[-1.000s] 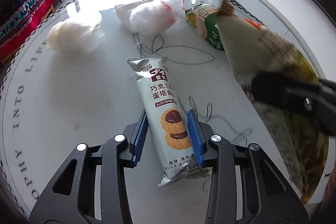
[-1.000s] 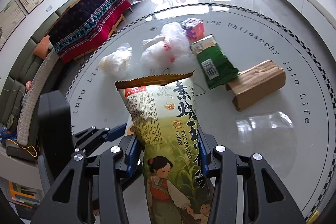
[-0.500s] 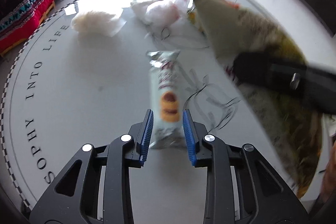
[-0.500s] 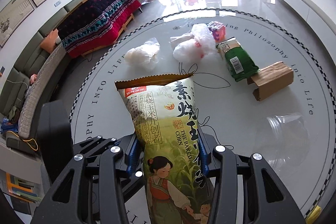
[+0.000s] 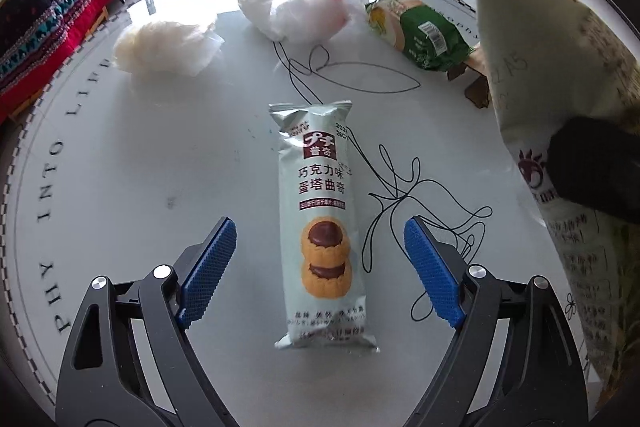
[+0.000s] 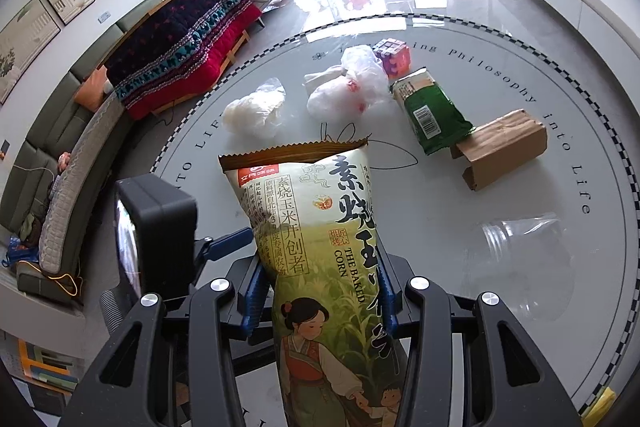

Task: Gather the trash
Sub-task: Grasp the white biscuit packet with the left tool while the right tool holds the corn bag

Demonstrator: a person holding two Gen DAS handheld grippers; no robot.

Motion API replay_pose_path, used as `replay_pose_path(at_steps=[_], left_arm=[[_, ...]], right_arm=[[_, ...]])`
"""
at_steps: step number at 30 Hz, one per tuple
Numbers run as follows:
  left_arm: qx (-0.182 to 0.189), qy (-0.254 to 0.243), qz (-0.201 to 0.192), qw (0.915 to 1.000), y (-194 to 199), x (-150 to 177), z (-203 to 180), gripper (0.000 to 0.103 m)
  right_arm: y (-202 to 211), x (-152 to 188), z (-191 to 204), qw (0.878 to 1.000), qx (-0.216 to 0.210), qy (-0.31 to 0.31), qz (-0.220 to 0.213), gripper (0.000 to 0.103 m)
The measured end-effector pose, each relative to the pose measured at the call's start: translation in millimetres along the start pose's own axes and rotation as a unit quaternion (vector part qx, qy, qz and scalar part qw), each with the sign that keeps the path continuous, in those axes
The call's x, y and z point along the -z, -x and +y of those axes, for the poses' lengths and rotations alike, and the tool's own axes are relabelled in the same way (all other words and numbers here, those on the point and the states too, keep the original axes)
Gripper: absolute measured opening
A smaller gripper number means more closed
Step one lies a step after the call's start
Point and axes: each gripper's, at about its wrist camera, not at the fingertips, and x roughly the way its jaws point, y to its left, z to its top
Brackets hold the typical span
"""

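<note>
A silver cookie packet (image 5: 322,223) with chocolate tart pictures lies flat on the round white table (image 5: 140,163). My left gripper (image 5: 320,267) is open, its blue pads either side of the packet's near half, not touching it. My right gripper (image 6: 320,291) is shut on a green baked corn snack bag (image 6: 320,251) and holds it upright above the table. The same bag shows at the right of the left wrist view (image 5: 560,107). The left gripper's body (image 6: 156,227) shows in the right wrist view.
On the table lie two crumpled white plastic bags (image 5: 164,45) (image 5: 308,7), a green snack bag (image 5: 424,35), a brown cardboard box (image 6: 500,147), a clear plastic cup (image 6: 520,251) and a small colourful box (image 6: 392,55). A sofa with a red blanket (image 6: 180,43) stands left.
My left gripper has opened and let go of the cookie packet, which now lies on the table between the pads. My right gripper keeps hold of the corn bag, raised a little higher.
</note>
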Motion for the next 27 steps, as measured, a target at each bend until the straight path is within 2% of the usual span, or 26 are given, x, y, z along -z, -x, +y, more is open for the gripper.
replay_pose_path(at_steps=[2, 5, 7, 8, 17, 27], left_arm=[[-0.003, -0.003, 0.001, 1.0000, -2, 0, -1, 0.080], [-0.030, -0.016, -0.008, 0.9994, -6, -2, -5, 0.069], [-0.045, -0.026, -0.018, 0.9985, -5, -2, -6, 0.037], [-0.044, -0.026, -0.022, 0.9985, -5, -3, -5, 0.032], [0.001, -0.006, -0.018, 0.9998, 7, 12, 12, 0.031], [-0.009, 0.009, -0.036, 0.9993, 52, 53, 35, 0.031]], right_arm=[[-4, 0, -1, 1.000, -0.002, -0.001, 0.002, 0.047], [-7, -1, -4, 1.000, -0.001, -0.002, 0.004, 0.047], [-7, 0, -4, 1.000, 0.000, -0.004, 0.004, 0.047], [-8, 0, -5, 1.000, 0.001, -0.005, 0.003, 0.047], [-4, 6, 6, 1.000, -0.001, -0.003, 0.002, 0.047], [9, 18, 49, 1.000, -0.011, 0.024, 0.000, 0.047]])
